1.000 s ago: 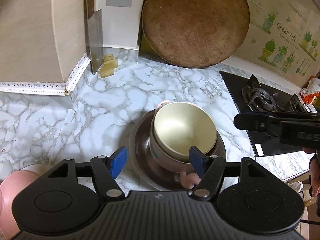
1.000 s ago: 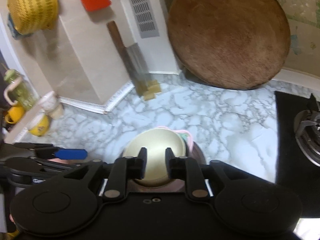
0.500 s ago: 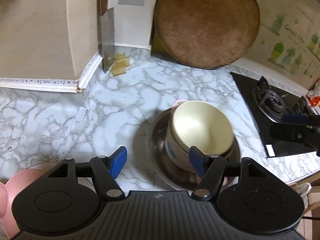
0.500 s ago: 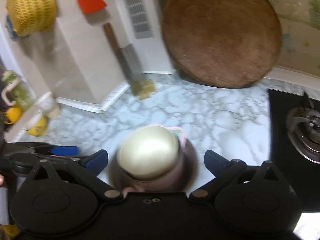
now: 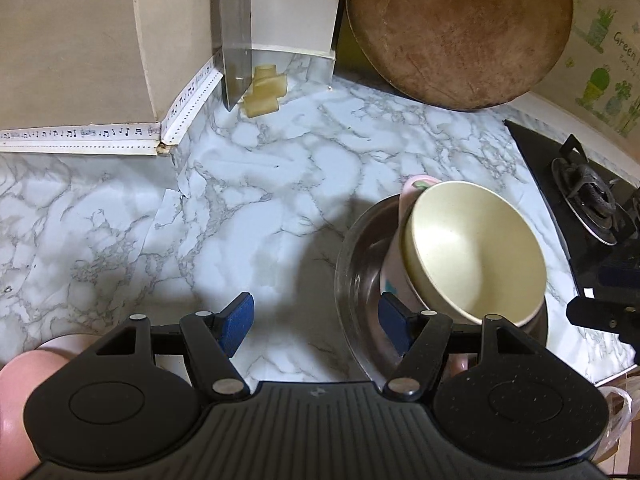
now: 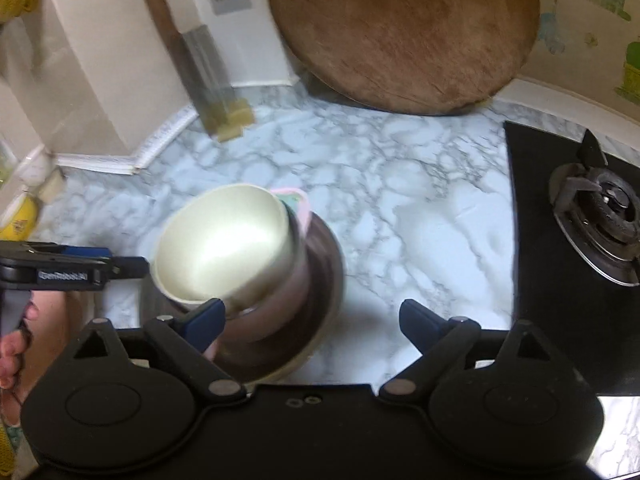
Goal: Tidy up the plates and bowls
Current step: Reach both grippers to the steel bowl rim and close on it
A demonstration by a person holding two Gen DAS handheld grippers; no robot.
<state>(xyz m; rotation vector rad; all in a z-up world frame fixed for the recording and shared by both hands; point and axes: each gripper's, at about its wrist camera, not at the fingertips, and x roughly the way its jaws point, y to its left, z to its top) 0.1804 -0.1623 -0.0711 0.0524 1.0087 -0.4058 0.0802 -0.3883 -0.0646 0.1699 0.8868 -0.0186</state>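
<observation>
- Left wrist view: a cream bowl (image 5: 476, 252) is seen tilted inside a pink bowl (image 5: 394, 268), and both are seated in a metal plate (image 5: 356, 264) on the marble counter (image 5: 248, 200), right of centre and near the black stove (image 5: 580, 208).
- Only a strip of the pink bowl's wall and its rear rim is visible; the remainder is covered by the cream bowl. The plate's near edge is cut off by the gripper body.
- At lower left, a pink rounded object (image 5: 16, 396) is largely hidden behind the gripper body and cannot be identified.
- The left gripper (image 5: 316, 320) is shown with its blue pads spread wide and nothing between them; its right pad (image 5: 394, 322) lies just over the plate's left edge, contact not discernible.
- Right wrist view: the same stack (image 6: 224, 248) appears blurred, left of centre. The right gripper (image 6: 312, 320) is likewise released, jaws wide apart, its left pad (image 6: 206, 318) just in front of the bowls.
- The left gripper enters this view from the left edge, level with the cream bowl's rim, held by a partly cropped hand (image 6: 16, 344).
- A round wooden board (image 5: 460, 28) and a cleaver (image 5: 236, 36) are leaned against the back wall.
</observation>
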